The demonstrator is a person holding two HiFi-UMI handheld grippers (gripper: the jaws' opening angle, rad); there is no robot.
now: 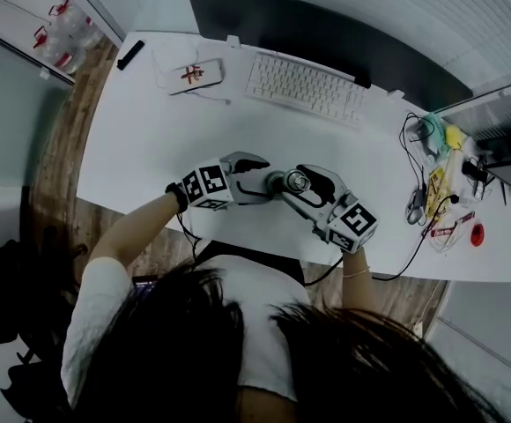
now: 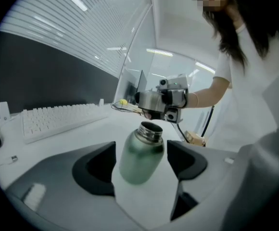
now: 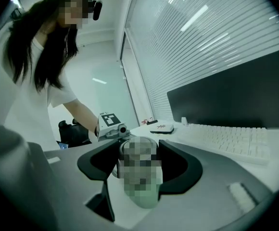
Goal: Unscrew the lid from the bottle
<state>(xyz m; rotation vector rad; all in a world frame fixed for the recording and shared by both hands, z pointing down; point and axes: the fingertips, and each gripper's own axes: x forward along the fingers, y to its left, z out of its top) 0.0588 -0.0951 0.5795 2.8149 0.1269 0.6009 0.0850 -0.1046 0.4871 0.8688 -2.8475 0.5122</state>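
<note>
The bottle (image 2: 140, 154) shows a matt green body and a bare silver neck; the lid (image 2: 150, 101) is silver-grey. The left hand-held gripper (image 1: 257, 181) and right hand-held gripper (image 1: 303, 183) have grey shells and black pads, and each cube bears black-and-white square markers. The worktop (image 1: 150, 157) and keyboard (image 1: 304, 86) are white and the monitor (image 1: 326, 33) is black. The small box (image 1: 194, 75) is white with a red mark. The floor (image 1: 66, 148) is brown wood grain.

White rectangular desk (image 1: 141, 148) stands on brown wood-plank floor (image 1: 62, 139). Behind desk's far edge: wall of white horizontal slats (image 3: 207, 37). Glass partition (image 2: 178, 73) beyond desk's right end. Long ceiling strip lights (image 2: 159, 52) lit. Overall light dim, greenish.
</note>
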